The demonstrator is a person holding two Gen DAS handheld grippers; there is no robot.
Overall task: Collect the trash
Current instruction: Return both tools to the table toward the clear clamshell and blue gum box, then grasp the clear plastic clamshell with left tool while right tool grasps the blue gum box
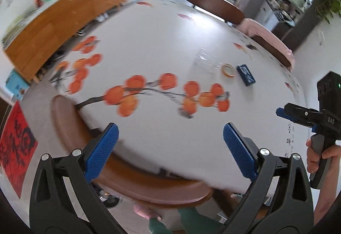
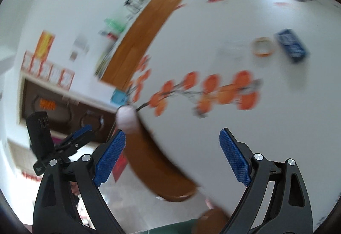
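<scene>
A white table (image 1: pixel 162 38) printed with orange fruit carries a crumpled clear plastic wrapper (image 1: pixel 204 61), a roll of tape (image 1: pixel 229 70) and a dark blue packet (image 1: pixel 246 75), all on its far right part. My left gripper (image 1: pixel 170 127) hangs open above the near edge with nothing between its blue pads. A hand (image 1: pixel 315 155) holds my right gripper (image 1: pixel 285 111) at the right edge of the left wrist view. In the blurred right wrist view my right gripper (image 2: pixel 172 131) is open and empty, well short of the tape roll (image 2: pixel 263 46) and blue packet (image 2: pixel 291 45). My left gripper (image 2: pixel 82 132) shows at the left.
A brown chair (image 1: pixel 149 187) stands tucked at the near table edge. Another chair (image 1: pixel 213 3) is at the far side, and a pink cloth (image 1: pixel 270 40) hangs over a seat on the right. A wooden sideboard (image 1: pixel 64 18) with bottles runs along the left wall.
</scene>
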